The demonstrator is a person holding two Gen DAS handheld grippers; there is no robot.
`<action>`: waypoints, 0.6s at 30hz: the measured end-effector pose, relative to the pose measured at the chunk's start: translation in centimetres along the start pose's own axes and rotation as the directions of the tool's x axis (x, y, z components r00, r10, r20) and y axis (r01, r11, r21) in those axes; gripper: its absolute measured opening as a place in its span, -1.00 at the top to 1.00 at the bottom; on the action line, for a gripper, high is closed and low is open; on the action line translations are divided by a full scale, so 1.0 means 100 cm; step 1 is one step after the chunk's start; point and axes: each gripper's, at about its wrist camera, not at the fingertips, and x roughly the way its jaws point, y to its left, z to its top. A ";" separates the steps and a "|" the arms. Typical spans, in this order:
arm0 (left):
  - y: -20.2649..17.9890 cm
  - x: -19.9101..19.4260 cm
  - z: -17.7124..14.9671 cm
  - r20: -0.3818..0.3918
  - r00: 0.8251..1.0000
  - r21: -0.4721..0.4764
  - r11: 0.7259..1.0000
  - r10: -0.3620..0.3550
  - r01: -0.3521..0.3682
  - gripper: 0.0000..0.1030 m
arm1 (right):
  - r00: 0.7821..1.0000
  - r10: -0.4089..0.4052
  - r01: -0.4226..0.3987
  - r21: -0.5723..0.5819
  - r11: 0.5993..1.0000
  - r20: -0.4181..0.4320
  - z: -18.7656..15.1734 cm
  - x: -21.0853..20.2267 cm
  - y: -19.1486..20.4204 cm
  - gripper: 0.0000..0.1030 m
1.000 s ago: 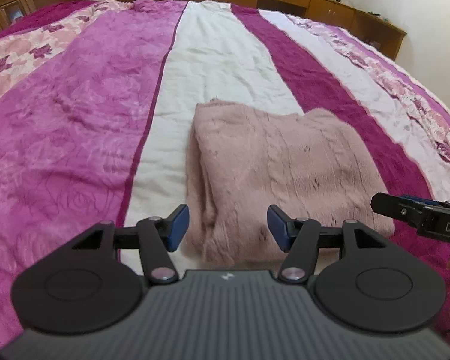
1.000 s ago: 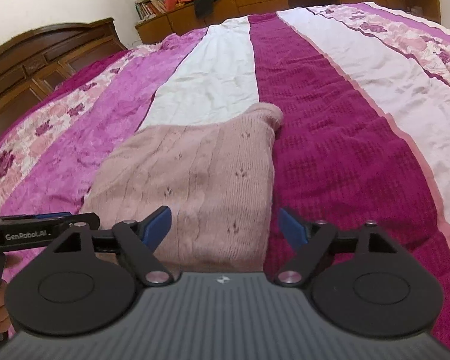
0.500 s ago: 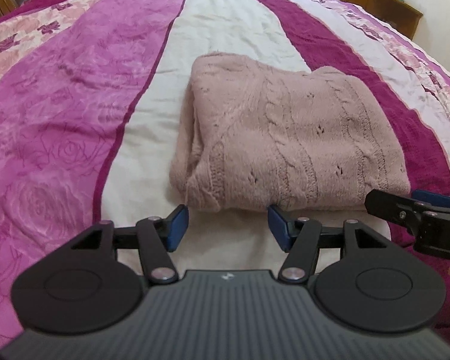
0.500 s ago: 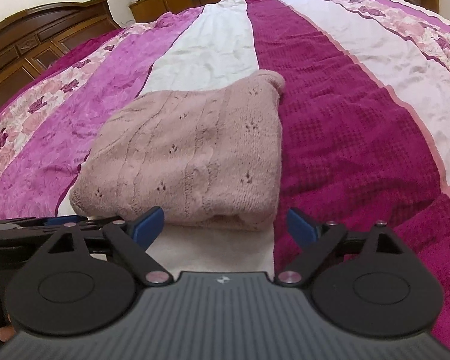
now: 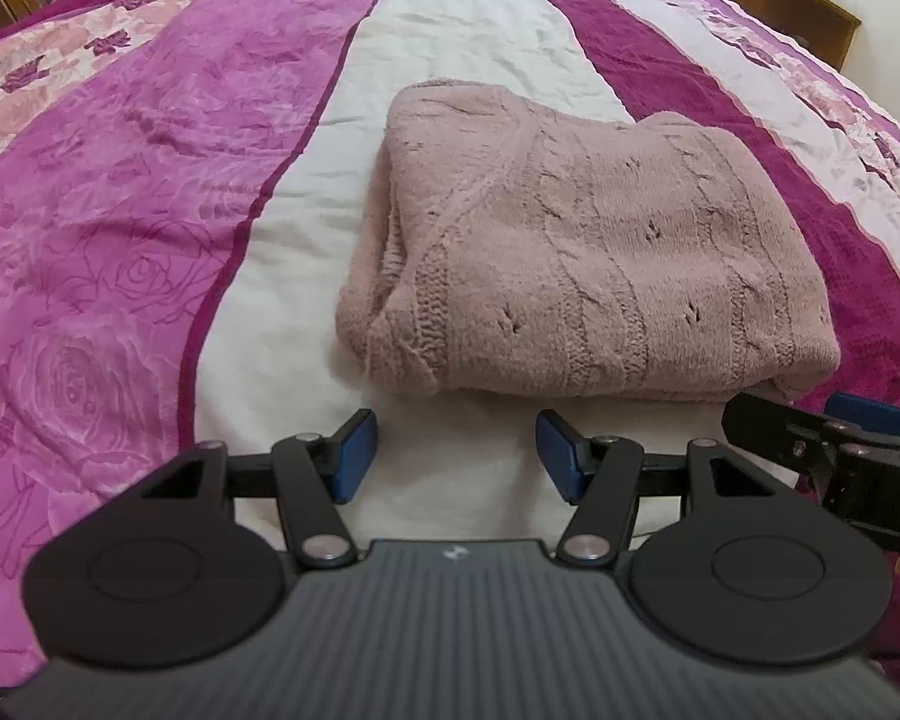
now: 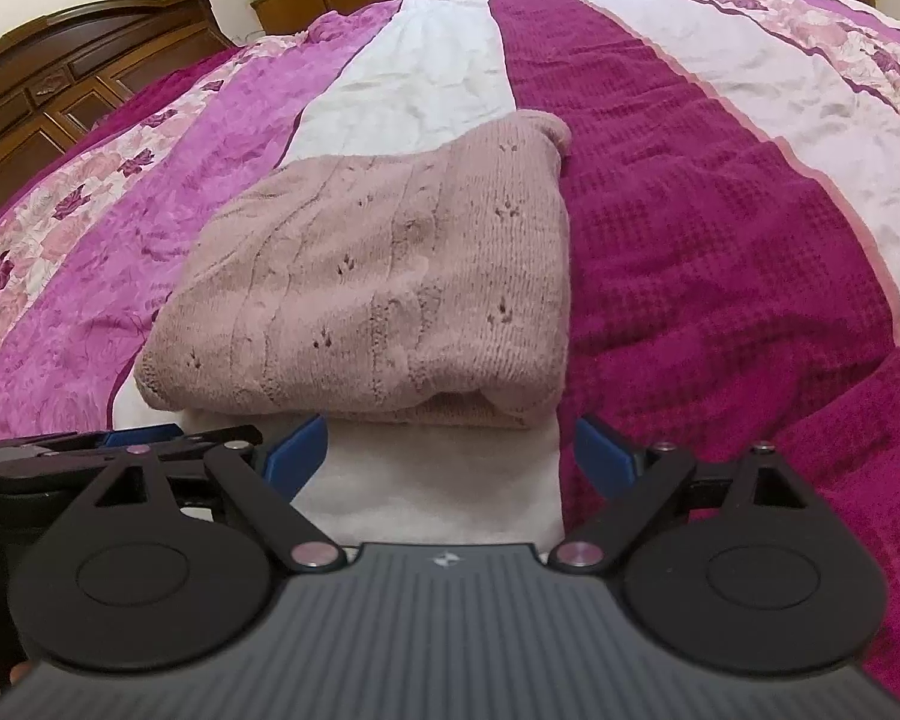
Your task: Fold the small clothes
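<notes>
Sweater (image 5: 600, 252), pink cable-knit, lies folded into a thick rectangle on the bed (image 5: 150, 210), across the white centre stripe and onto the dark magenta stripe. From the left wrist view it fills 12 o'clock, its near edge just beyond the tips.

Since a second ago both tools have backed off and dropped: then they overlapped the knit's near edge, now bare white spread shows between each pair of pads and the fold. That suggests the fold has been let go and this garment is nearly or fully done.

Left tool (image 5: 456, 456) is about half open with nothing in it. Right tool (image 6: 450, 456) is spread wide, also with nothing between its pads; its tip pokes into the left view at 3 o'clock.
</notes>
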 end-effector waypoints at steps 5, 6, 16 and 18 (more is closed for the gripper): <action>-0.004 0.000 -0.001 0.006 1.000 0.013 1.000 0.000 0.000 -0.18 | 1.000 0.004 -0.004 0.006 1.000 -0.006 0.000 0.001 -0.001 -0.81; -0.005 0.000 -0.001 0.005 1.000 0.014 1.000 0.000 0.000 -0.18 | 1.000 0.005 -0.004 0.007 1.000 -0.007 0.000 0.001 -0.001 -0.81; -0.006 0.000 0.000 0.004 1.000 0.017 1.000 0.003 -0.003 -0.18 | 1.000 0.008 -0.008 0.008 1.000 -0.012 -0.001 0.003 -0.002 -0.81; -0.006 0.000 0.000 0.004 1.000 0.017 1.000 0.004 -0.004 -0.18 | 1.000 0.009 -0.009 0.006 1.000 -0.012 -0.001 0.003 -0.001 -0.82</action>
